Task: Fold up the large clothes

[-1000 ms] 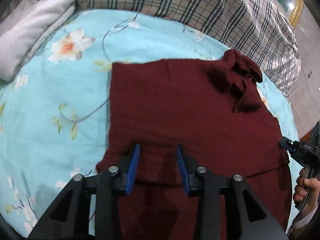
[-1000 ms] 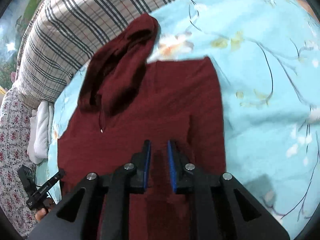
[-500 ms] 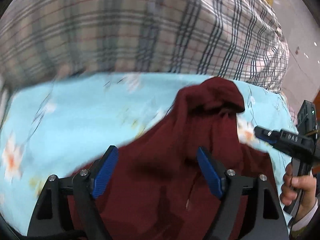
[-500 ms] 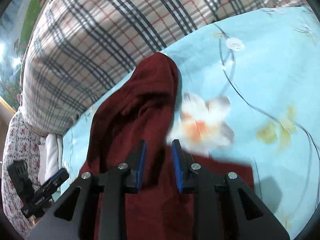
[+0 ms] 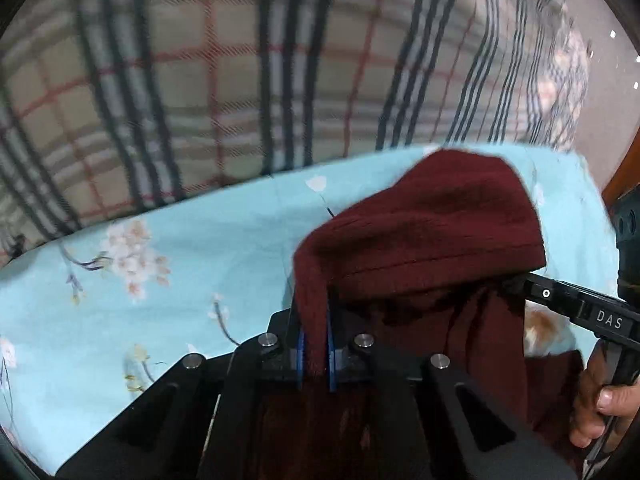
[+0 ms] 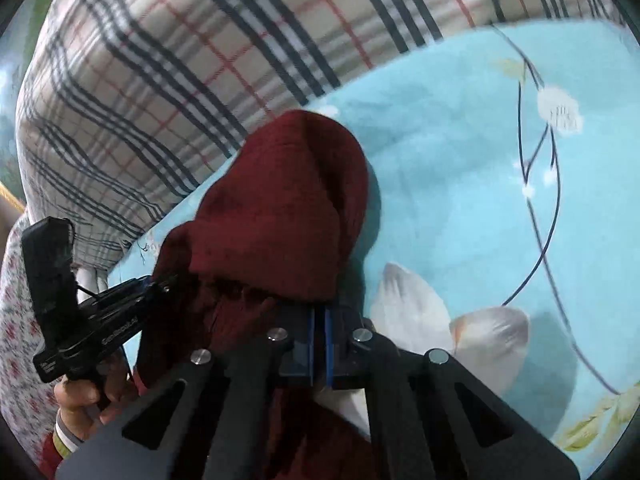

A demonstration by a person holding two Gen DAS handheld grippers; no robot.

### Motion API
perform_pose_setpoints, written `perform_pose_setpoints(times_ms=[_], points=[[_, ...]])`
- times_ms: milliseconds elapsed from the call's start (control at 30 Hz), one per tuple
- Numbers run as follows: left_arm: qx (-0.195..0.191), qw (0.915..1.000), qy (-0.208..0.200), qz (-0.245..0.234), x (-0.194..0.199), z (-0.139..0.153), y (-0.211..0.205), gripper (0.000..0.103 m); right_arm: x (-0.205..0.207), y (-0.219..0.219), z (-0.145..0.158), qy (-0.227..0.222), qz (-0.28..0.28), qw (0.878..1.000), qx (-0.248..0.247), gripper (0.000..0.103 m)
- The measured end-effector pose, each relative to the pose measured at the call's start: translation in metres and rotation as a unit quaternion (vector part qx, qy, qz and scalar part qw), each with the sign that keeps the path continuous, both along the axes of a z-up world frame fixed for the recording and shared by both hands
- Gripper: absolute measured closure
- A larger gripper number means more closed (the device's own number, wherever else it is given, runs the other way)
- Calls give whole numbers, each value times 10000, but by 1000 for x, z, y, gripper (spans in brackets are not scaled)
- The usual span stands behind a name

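Gripping the hood of the maroon hoodie [image 5: 432, 236] at both sides, we judge we are at the step of folding the hood down onto the body. The left gripper [image 5: 315, 354] has just closed, its blue fingers [image 5: 301, 354] now clamped on a ribbed band of the hood's edge. The right gripper [image 6: 318, 350] has likewise just closed, fingers together on the hood's other edge, where the cloth drapes over their tips. The hoodie lies on the bed's turquoise floral sheet [image 5: 180, 264], its hood near the plaid quilt [image 5: 240, 80]. Next we should lift both edges evenly and draw them toward us. The knit looks thick, soft and limp, so it will sag between the grips; the hood forms a rounded dome.
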State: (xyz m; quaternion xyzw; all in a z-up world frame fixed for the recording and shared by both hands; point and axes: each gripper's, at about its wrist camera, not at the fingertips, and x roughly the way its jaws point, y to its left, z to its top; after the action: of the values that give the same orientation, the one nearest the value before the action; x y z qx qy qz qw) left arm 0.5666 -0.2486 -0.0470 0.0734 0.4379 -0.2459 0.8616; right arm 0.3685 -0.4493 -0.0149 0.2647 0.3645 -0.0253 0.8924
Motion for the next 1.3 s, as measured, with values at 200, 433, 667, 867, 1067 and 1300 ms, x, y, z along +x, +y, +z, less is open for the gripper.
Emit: perform_pose_setpoints(times_ms=[200,433,667,867,1067,1300], points=[[-532,9968,-546,257,-58,41,67,97,-50,25,43,-378,15,9973,-621,100],[-877,9936,-605,378,-168,41,142,97,-128,78,54,-619,424,9911,-1096,100],[-551,9970,-22,552,-223,-16,174,95,-160,108,5,136,649,9909,-1172,98],[-754,9942,-82,768,-252,-2,197,64,-177,106,29,-42,748,9935,-857,94],[-1624,9861,302,204,-265,11,186,64,-113,111,44,-114,1279,9904,-502,37],[-1624,9826,894,-88,-248,-20,155,64,-20,118,1,794,1882,9786,-262,37]])
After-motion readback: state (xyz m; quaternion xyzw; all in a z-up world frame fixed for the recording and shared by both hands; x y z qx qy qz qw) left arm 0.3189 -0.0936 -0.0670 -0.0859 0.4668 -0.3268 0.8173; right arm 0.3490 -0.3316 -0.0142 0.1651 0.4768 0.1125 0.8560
